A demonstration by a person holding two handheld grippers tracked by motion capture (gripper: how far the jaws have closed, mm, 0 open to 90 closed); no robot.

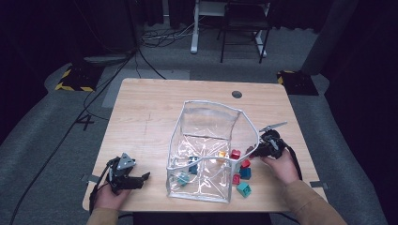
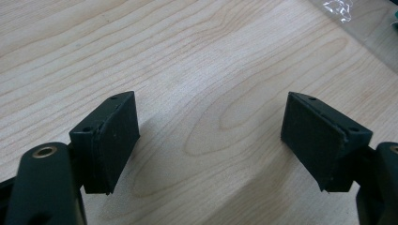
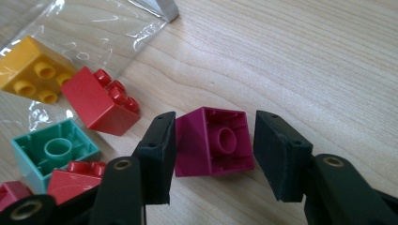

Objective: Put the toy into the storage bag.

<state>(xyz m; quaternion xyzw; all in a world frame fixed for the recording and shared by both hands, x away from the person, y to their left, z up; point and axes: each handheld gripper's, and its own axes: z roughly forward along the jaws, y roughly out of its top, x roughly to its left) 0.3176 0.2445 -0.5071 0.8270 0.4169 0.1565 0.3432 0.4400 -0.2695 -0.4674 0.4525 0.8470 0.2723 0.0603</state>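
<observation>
Right hand-held gripper [image 3: 213, 154] is low over the surface [image 3: 300, 61], jaws spread with a magenta block [image 3: 213, 140] between them; block lies hollow side up, one pad at or very near its left face, the other pad with a visible gap, so not pinched. In the high view the right hand-held gripper [image 1: 253, 151] sits just off the right wall of the clear bag [image 1: 206, 117]. Left hand-held gripper [image 2: 211, 140] has jaws spread wide with nothing between them, only bare wood; in the high view it rests at the near-left corner [image 1: 136, 180], well apart from the bag. Crowding the magenta block on its left: red block [image 3: 101, 101] studs up, teal block [image 3: 54, 150] hollow up, another red one [image 3: 70, 180] partly behind the jaw, yellow block [image 3: 28, 65] under the bag film. More blocks lie inside the bag and just outside its right wall. No readable labels or writing on anything.
</observation>
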